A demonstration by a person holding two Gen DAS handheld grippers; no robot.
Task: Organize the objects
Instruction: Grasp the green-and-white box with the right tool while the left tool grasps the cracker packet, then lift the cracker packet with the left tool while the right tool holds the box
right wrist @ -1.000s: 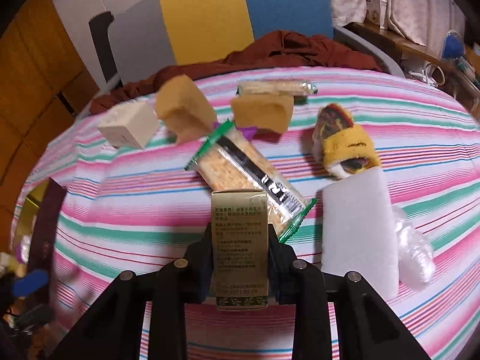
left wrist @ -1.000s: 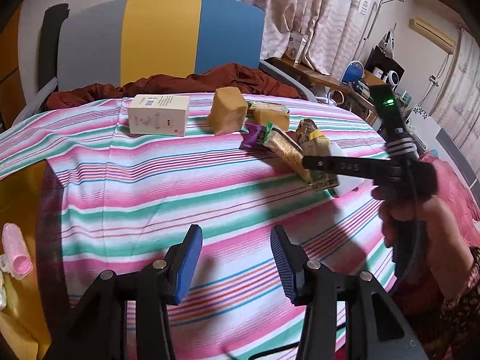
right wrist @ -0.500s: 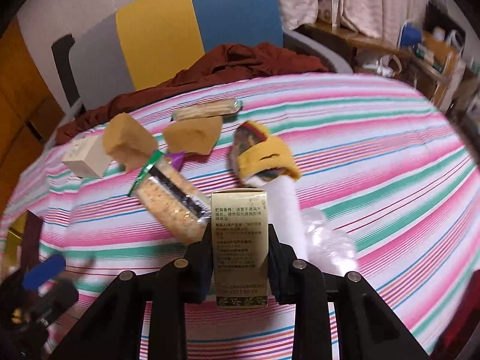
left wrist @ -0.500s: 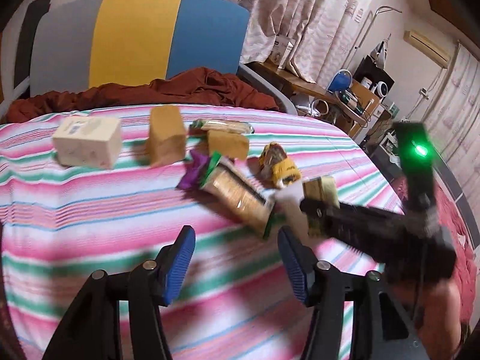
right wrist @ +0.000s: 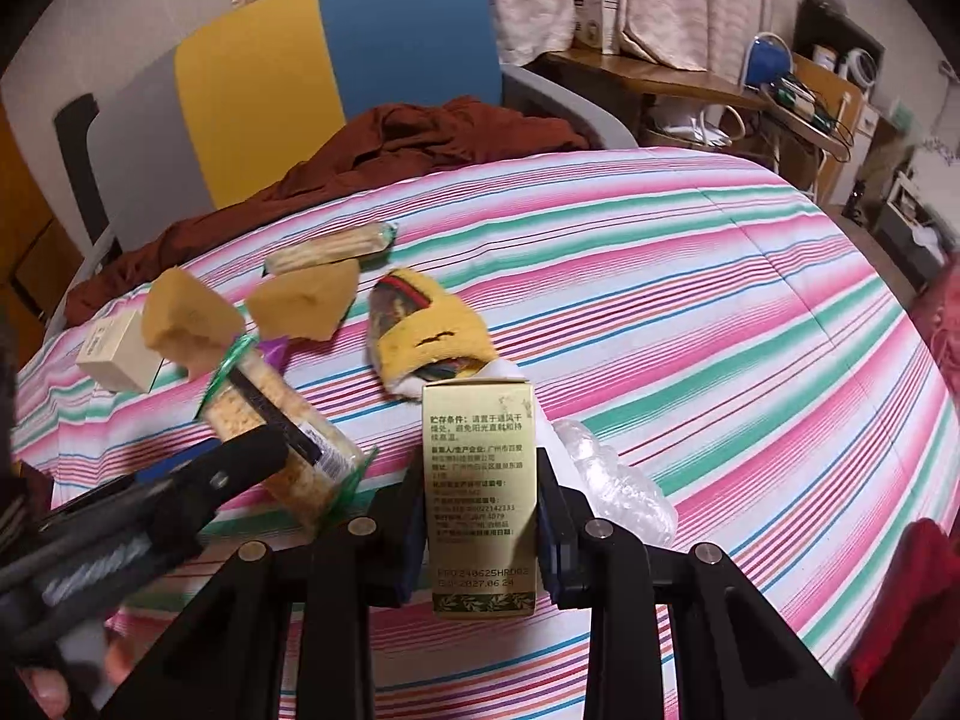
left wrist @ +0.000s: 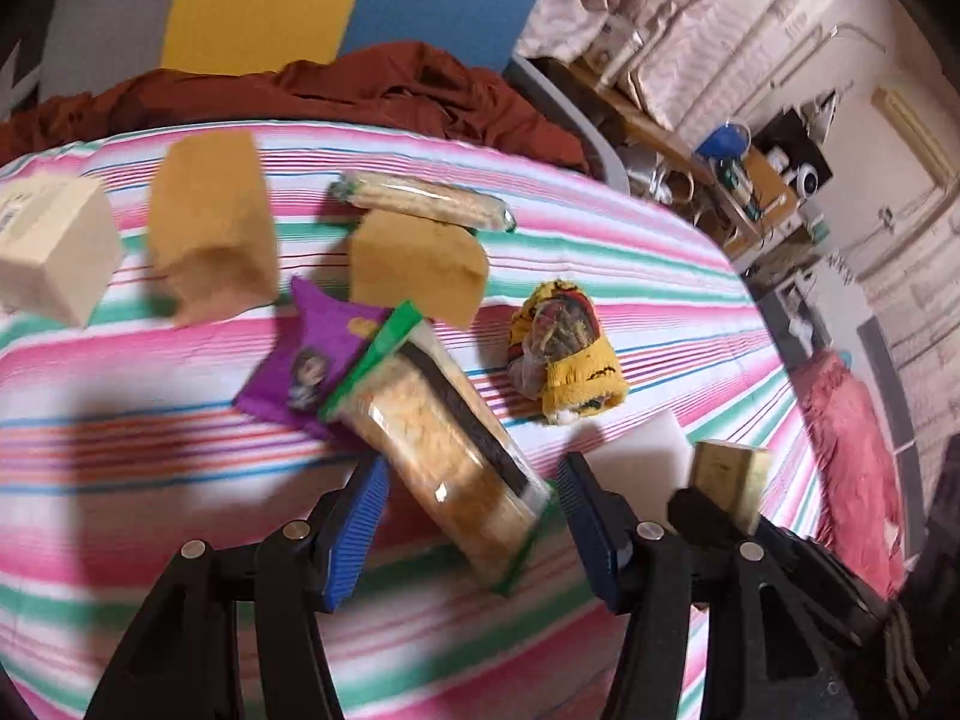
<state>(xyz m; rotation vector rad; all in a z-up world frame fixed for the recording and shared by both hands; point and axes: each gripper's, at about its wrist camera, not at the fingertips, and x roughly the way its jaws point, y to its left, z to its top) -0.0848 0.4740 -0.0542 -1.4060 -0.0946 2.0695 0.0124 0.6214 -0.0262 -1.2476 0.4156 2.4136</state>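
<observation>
My right gripper (right wrist: pixel 478 510) is shut on a gold box (right wrist: pixel 478 480) with green print, held upright above the striped table (right wrist: pixel 720 330); the box also shows in the left wrist view (left wrist: pixel 729 480). My left gripper (left wrist: pixel 471 510) is open, its blue pads on either side of the near end of a clear cracker pack (left wrist: pixel 444 450) with a green end; whether they touch it I cannot tell. The pack also shows in the right wrist view (right wrist: pixel 282 426). A yellow rolled cloth (left wrist: pixel 564 354) lies to the right of the pack.
Two tan sponge blocks (left wrist: pixel 210 222) (left wrist: pixel 417 258), a cream box (left wrist: pixel 51 252), a purple packet (left wrist: pixel 315 354), a biscuit tube (left wrist: pixel 420 201), a white foam block (left wrist: pixel 636 450) and crumpled clear plastic (right wrist: pixel 612 486) lie on the table. A chair with brown cloth (right wrist: pixel 420 138) stands behind.
My left gripper has moved forward and to the right, up to the cracker pack. My right gripper, still holding the gold box, has swung to the right; the left gripper now shows at its left.
</observation>
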